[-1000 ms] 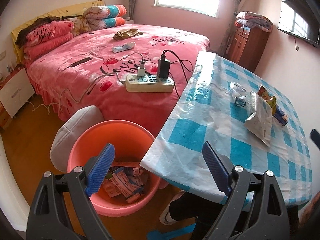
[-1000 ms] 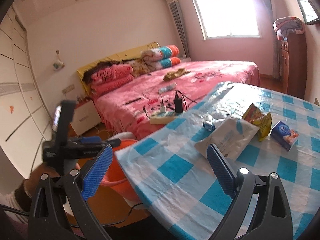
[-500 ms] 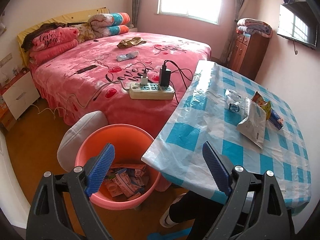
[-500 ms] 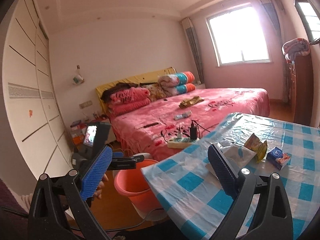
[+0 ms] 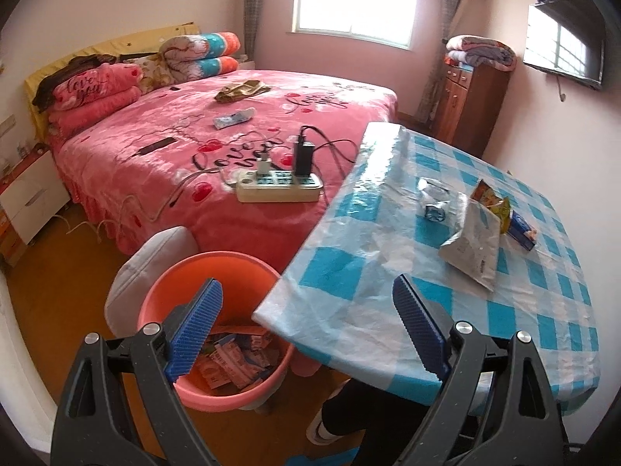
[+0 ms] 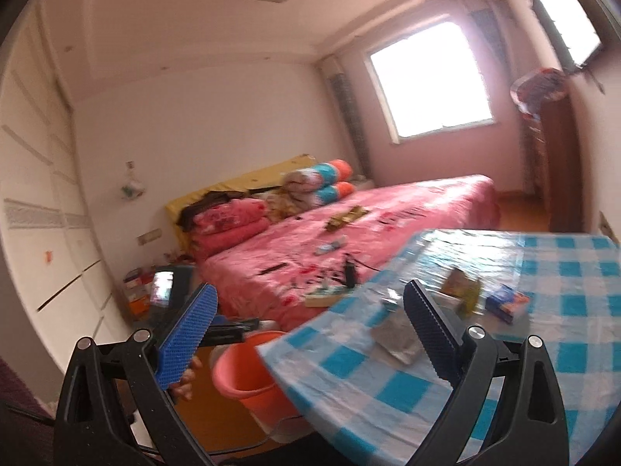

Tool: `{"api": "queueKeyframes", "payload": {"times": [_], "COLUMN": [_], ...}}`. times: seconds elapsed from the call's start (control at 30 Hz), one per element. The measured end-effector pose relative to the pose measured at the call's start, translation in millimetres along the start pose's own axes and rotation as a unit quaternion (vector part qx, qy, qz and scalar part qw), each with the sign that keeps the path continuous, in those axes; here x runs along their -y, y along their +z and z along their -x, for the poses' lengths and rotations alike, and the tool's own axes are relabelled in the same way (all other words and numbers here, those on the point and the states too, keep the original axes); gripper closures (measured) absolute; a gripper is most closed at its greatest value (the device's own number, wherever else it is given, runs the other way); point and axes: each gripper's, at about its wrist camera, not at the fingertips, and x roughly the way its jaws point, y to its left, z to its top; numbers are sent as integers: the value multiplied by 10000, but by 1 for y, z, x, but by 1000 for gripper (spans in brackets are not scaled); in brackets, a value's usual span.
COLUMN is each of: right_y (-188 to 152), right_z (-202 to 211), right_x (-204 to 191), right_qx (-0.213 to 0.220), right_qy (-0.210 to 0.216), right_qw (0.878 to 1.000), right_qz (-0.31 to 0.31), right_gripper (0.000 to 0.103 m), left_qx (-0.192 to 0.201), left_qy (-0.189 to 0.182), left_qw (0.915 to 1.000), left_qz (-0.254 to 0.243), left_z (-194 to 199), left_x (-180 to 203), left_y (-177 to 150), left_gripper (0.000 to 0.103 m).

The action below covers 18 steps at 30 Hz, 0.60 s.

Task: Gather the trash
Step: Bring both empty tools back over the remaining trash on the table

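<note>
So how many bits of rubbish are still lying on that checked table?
4: a crumpled clear wrapper nearest the bed, a grey-white pouch beside it, a yellow snack bag behind the pouch, and a small blue box furthest right. Smaller scraps could hide under the pouch.

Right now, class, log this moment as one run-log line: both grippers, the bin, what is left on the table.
left gripper: open, empty | right gripper: open, empty | round orange plastic bucket: holds wrappers | blue-checked table: white pouch, snack bag, box remain
</note>
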Motion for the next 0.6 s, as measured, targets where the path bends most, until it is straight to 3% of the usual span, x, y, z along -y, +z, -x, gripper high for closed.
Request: {"api": "queueKeyframes", "payload": {"times": [0.17, 0.4, 0.6], "right_y": [-7, -20, -28], "right_z": [-9, -15, -19], "right_x": [42, 103, 140], "right_qx": [-152, -391, -598], "right_qy": [-659, -1589, -2091], "right_qw": [9967, 9823, 9688], "right_qz": [-449, -914, -1193], "right_gripper": [7, 7, 7], "left_qx": [3, -105, -188], "left_qy": [-258, -765, -1089], "left_qw": [9994, 9948, 9882], "left_qz": [-240, -663, -1059], "left_z": [-6, -25, -43], "left_x": [22, 67, 106], "left_y": [6, 15, 18], "left_gripper": [13, 13, 13]}}
